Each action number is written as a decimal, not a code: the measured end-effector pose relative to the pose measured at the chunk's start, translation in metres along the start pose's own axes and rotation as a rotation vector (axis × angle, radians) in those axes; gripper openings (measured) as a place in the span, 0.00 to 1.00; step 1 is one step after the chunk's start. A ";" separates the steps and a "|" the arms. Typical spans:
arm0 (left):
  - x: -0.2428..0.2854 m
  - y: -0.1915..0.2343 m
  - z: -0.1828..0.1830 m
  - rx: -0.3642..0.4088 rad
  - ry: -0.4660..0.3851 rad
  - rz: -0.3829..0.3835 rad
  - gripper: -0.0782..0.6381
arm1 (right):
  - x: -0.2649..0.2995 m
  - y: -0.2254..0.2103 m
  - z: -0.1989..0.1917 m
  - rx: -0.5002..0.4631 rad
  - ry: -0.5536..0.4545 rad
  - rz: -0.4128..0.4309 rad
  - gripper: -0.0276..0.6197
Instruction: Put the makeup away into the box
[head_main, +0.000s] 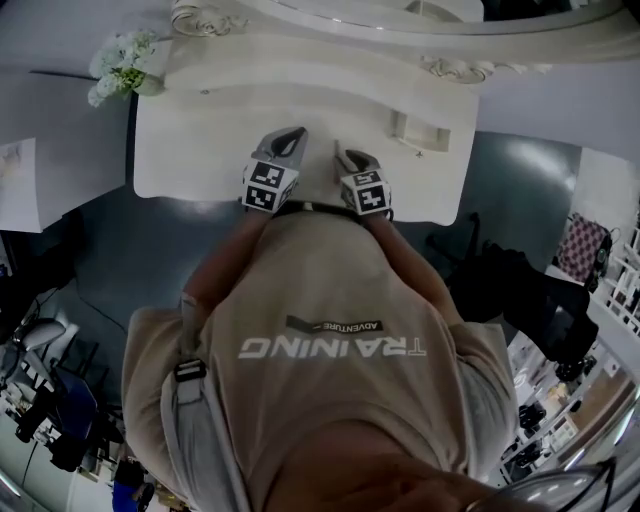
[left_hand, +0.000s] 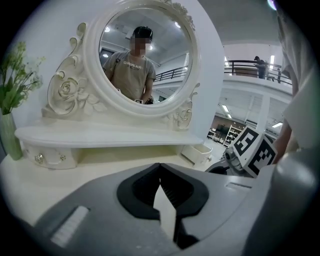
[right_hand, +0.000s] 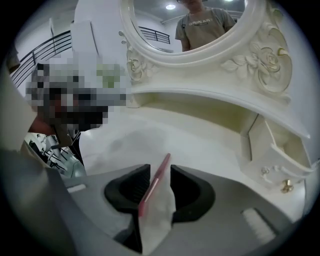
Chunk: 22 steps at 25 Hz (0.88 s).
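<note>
No makeup and no box show in any view. I stand at a white dressing table (head_main: 200, 150) with both grippers held close to my body over its front edge. My left gripper (head_main: 290, 140) has its dark jaws meeting at the tips (left_hand: 160, 167); a white sliver sits low between them, and I cannot tell what it is. My right gripper (head_main: 350, 158) (right_hand: 160, 172) has its jaws close on either side of a thin flat white piece with a pink edge (right_hand: 159, 182), which sticks out a little past the tips.
An oval mirror (left_hand: 142, 55) in a carved white frame stands at the back over a low shelf (left_hand: 100, 135). A small drawer (right_hand: 272, 155) stands open at the right. A vase of white flowers (head_main: 120, 65) is at the far left corner. Dark clutter covers the floor around.
</note>
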<state>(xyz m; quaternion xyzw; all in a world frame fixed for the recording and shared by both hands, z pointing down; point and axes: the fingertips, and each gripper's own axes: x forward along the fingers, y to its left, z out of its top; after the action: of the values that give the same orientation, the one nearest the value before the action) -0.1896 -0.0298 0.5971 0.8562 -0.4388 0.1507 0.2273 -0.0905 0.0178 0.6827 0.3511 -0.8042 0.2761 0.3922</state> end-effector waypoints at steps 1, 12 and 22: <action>0.001 0.001 -0.002 -0.004 0.005 -0.002 0.12 | 0.003 0.002 -0.001 0.004 0.012 -0.002 0.24; 0.017 0.014 -0.022 -0.021 0.047 -0.035 0.12 | 0.020 0.003 -0.011 -0.036 0.125 -0.061 0.13; 0.024 0.004 -0.015 0.006 0.053 -0.033 0.12 | 0.012 -0.007 -0.013 -0.050 0.126 -0.022 0.12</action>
<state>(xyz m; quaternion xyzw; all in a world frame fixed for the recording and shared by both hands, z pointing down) -0.1799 -0.0405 0.6224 0.8596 -0.4182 0.1706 0.2387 -0.0842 0.0187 0.7010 0.3320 -0.7806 0.2732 0.4537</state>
